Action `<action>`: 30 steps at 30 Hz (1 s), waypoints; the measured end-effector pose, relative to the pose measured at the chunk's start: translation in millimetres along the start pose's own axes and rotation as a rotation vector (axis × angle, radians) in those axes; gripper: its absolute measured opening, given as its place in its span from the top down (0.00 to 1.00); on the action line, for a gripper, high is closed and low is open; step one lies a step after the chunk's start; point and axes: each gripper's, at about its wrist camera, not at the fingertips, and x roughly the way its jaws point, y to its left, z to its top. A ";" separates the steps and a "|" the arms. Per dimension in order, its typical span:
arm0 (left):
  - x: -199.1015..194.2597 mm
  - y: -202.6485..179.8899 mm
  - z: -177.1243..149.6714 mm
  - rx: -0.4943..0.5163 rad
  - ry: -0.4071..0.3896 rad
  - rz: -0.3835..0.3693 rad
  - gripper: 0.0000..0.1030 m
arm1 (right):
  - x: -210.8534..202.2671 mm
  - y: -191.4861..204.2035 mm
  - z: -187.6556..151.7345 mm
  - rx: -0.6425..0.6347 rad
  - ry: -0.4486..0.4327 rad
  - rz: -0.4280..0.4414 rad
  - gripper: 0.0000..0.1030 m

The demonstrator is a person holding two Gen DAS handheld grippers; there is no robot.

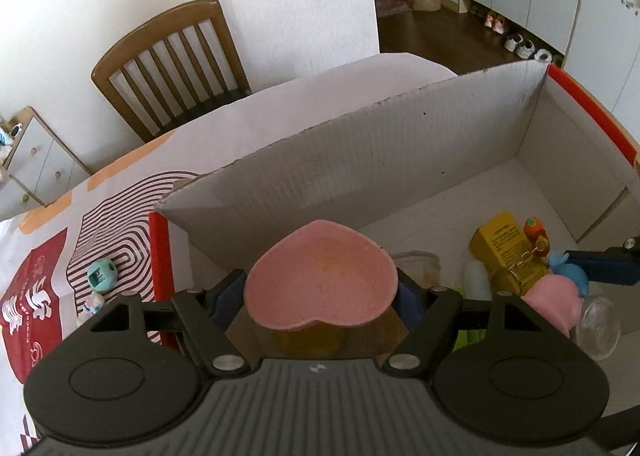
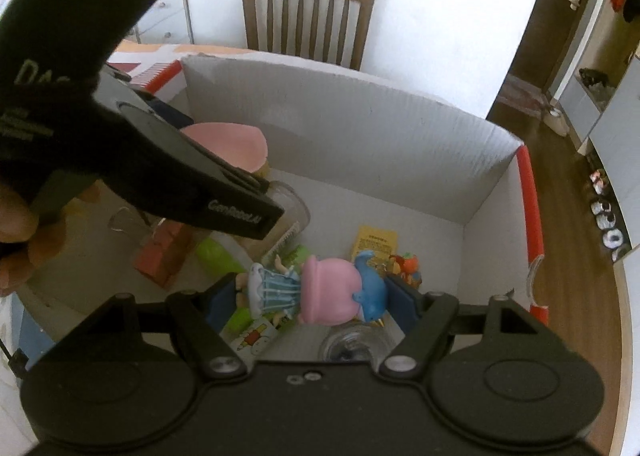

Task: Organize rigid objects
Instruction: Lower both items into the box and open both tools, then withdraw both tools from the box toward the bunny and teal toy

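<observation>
My left gripper (image 1: 320, 296) is shut on a pink heart-shaped dish (image 1: 320, 280) and holds it over the left end of a white cardboard box (image 1: 360, 160). The dish also shows in the right wrist view (image 2: 228, 144). My right gripper (image 2: 312, 296) is shut on a doll with a pink hat and blue hair (image 2: 320, 292), held above the box floor. The doll also shows at the right of the left wrist view (image 1: 556, 296). The left gripper's body (image 2: 160, 160) crosses the upper left of the right wrist view.
In the box lie a yellow carton (image 1: 504, 248), an orange keychain figure (image 1: 536, 232), clear glasses (image 2: 352, 344), a green tube (image 2: 216, 256) and a red block (image 2: 160, 256). A teal toy (image 1: 102, 276) sits on the patterned tablecloth (image 1: 48, 296). A wooden chair (image 1: 172, 64) stands behind.
</observation>
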 end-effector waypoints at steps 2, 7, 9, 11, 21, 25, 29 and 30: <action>-0.3 -1.3 -2.2 0.012 0.000 0.005 0.26 | 0.9 0.5 2.1 0.006 0.003 0.000 0.26; -1.5 -2.9 -3.1 0.017 0.002 0.010 0.26 | 1.1 0.1 4.7 0.013 0.009 -0.006 0.25; -2.2 -3.1 -1.9 0.014 0.004 0.009 0.26 | 0.1 0.5 4.5 0.012 0.004 -0.008 0.25; -2.6 -3.5 -2.1 0.011 0.004 0.009 0.26 | -1.3 0.2 3.8 0.011 0.003 -0.011 0.24; -15.8 -3.0 -8.3 -0.016 -0.008 -0.015 0.25 | -13.2 -1.4 1.2 0.033 -0.021 -0.012 0.18; -26.4 -2.5 -11.4 -0.037 -0.027 -0.028 0.25 | -21.4 -1.1 0.7 0.030 -0.035 -0.011 0.16; -41.2 -1.2 -16.0 -0.048 -0.051 -0.031 0.25 | -32.8 0.3 -0.5 0.034 -0.053 -0.005 0.16; -45.9 0.1 -17.5 -0.052 -0.059 -0.030 0.25 | -36.2 0.4 -0.7 0.035 -0.059 -0.002 0.16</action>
